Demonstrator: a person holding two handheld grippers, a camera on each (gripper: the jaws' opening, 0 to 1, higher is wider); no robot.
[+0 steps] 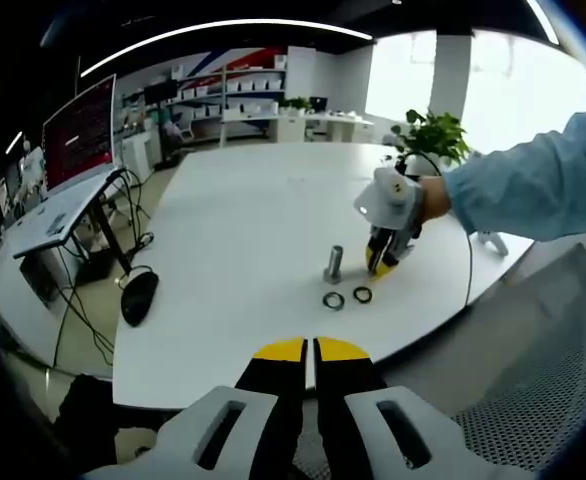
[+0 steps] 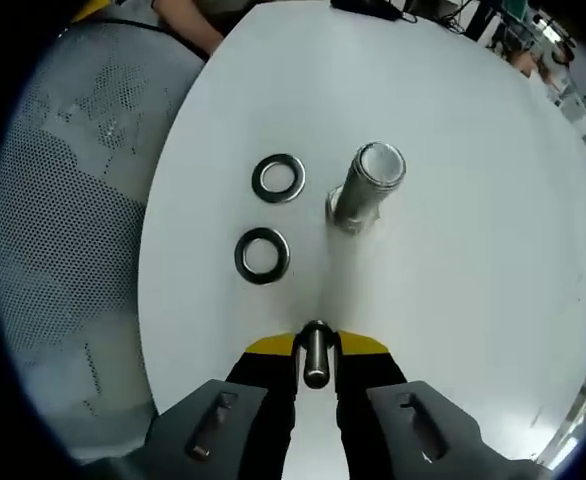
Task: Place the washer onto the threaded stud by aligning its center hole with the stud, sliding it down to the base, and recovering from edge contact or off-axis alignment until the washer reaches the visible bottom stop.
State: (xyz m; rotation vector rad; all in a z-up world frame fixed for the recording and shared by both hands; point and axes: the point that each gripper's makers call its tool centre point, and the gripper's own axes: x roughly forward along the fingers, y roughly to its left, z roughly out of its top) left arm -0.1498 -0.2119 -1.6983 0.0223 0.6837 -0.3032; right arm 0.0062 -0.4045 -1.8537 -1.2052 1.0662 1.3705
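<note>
While my right gripper [image 2: 316,352] pinches a washer [image 2: 316,362] edge-on just short of the threaded stud [image 2: 366,187], I should level it, then centre its hole over the tip. Two more washers [image 2: 278,178] lie on the surface [image 2: 473,300]; my left gripper [image 1: 310,348] waits, jaws together.

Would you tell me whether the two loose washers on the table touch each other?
Apart: the right gripper view shows bare table between the upper washer and the lower washer.

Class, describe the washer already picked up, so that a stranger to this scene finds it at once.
On the white table stands an upright threaded stud, with two washers lying flat beside it. The held washer is pinched edge-on in the right gripper, which points at the stud: it alone is off the table.
</note>
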